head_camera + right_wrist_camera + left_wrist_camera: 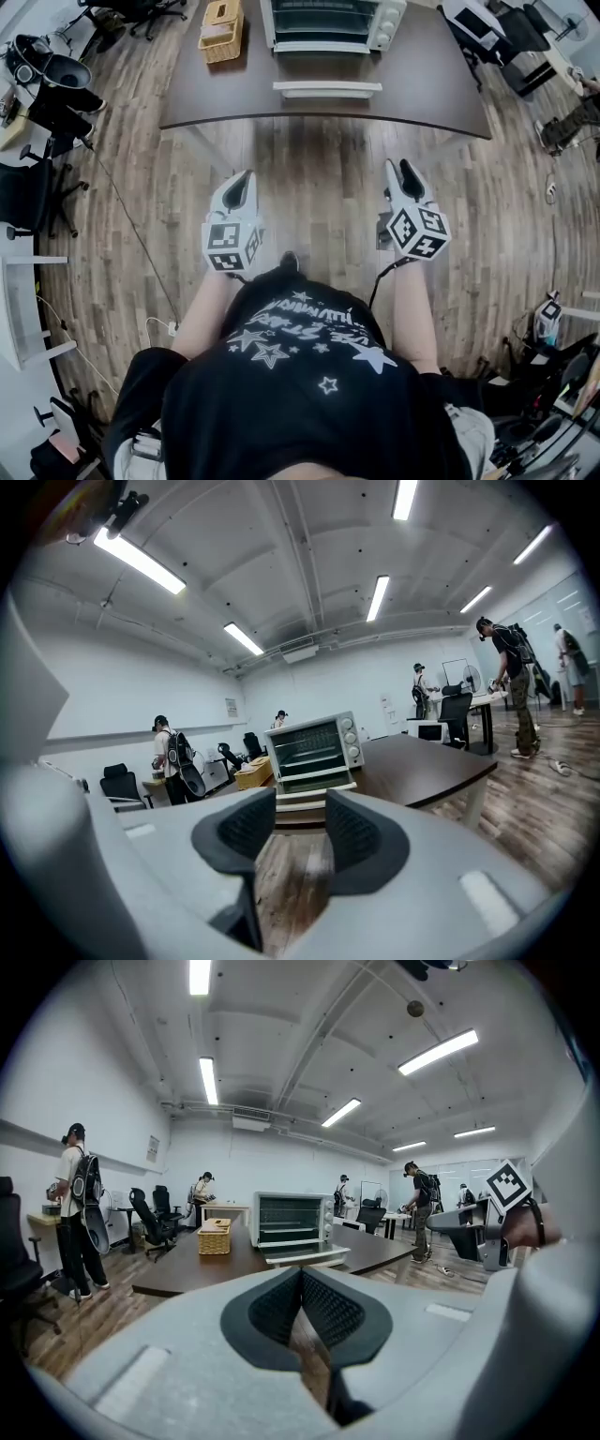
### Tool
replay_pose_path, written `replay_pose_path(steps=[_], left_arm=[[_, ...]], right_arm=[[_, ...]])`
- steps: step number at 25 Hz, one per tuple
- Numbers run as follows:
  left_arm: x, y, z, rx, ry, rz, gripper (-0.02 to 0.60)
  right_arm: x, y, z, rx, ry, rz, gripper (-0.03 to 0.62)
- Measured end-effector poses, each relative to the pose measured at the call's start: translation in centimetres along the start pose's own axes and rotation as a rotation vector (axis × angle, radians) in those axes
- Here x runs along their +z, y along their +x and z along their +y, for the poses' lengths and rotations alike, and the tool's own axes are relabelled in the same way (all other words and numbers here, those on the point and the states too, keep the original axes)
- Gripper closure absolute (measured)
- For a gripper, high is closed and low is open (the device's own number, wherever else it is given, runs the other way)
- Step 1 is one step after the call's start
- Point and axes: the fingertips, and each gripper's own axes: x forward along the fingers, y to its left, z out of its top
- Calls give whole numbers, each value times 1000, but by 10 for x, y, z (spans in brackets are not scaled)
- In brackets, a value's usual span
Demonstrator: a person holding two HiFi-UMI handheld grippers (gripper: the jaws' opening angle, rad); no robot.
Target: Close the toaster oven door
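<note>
Bright ceiling tube lights (141, 562), fisheye-warped edges

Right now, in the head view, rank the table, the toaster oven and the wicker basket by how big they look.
1. table: largest by far, spanning most of the picture's width.
2. toaster oven: clearly smaller, though the picture's top edge cuts it off.
3. wicker basket: smallest, beside the oven.

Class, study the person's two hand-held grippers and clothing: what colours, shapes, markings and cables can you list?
The left gripper and right gripper have pale grey rounded shells with black textured pads. Each carries a white cube printed with black square markers. A thin dark cable hangs from the right one. The T-shirt is black, short-sleeved, with white stars.
</note>
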Motion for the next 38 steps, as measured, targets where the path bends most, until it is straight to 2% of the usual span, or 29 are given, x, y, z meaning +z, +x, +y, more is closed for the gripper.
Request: replay_pose_path(steps=[7, 11, 16, 25, 32, 38], left_arm=[[8, 42, 47, -45, -8, 1, 571], [-3, 59, 66, -55, -14, 38, 571], [-5, 80, 68, -71, -15, 51, 571], [-3, 126, 63, -51, -12, 73, 571], [5, 180, 61, -14, -9, 98, 571], [-3, 221, 64, 29, -19, 145, 571]], right_arm=[[3, 54, 4, -69, 32, 24, 338], [-5, 70, -1, -100, 46, 55, 333], [-5, 88, -15, -127, 48, 72, 333], [-4, 149, -41, -94, 55, 97, 333], [-7, 209, -76, -68, 42, 158, 333], [-24, 252, -95, -44, 21, 232, 333]])
